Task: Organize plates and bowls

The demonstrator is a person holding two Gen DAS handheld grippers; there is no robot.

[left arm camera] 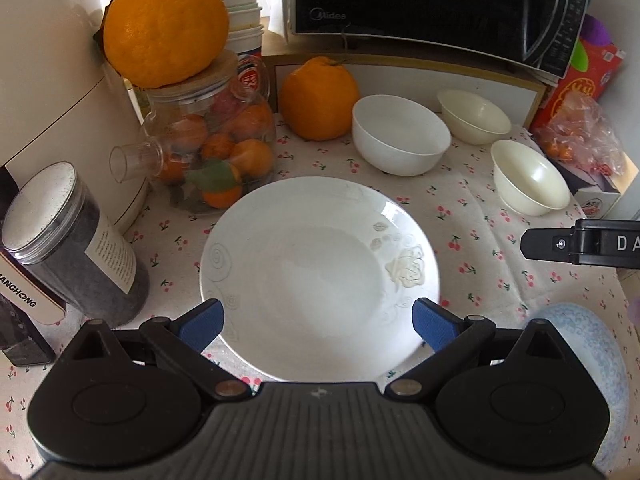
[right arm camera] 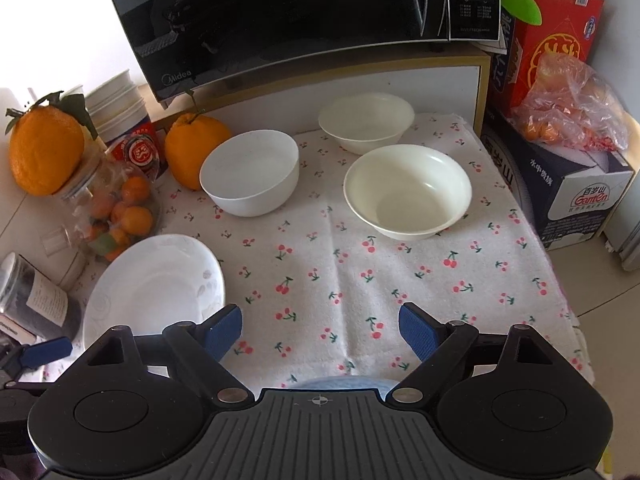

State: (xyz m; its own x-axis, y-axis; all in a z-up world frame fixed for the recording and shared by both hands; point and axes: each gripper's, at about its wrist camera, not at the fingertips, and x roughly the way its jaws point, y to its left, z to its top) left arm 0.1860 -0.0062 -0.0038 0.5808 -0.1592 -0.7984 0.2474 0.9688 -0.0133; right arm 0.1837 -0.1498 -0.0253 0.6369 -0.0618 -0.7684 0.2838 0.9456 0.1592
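Note:
A white plate with an embossed rose (left arm camera: 316, 276) lies on the cherry-print cloth (left arm camera: 472, 248); it also shows in the right wrist view (right arm camera: 152, 288). My left gripper (left arm camera: 318, 322) is open, its blue pads either side of the plate's near rim, above it. A white bowl (left arm camera: 400, 134) and two cream bowls (left arm camera: 474, 116) (left arm camera: 528, 176) stand behind. In the right wrist view they are the white bowl (right arm camera: 250, 172) and the cream bowls (right arm camera: 408, 190) (right arm camera: 366, 120). My right gripper (right arm camera: 320, 332) is open and empty over the bare cloth (right arm camera: 360, 272). A blue-patterned dish (left arm camera: 588, 360) lies at the near right.
A glass jar of small oranges (left arm camera: 208, 152) with a big orange on its lid (left arm camera: 164, 20), another big orange (left arm camera: 318, 98), a dark jar (left arm camera: 68, 240), a microwave (left arm camera: 432, 0) on a shelf, boxes (right arm camera: 560, 120) and a bag of fruit (right arm camera: 572, 104) ring the cloth.

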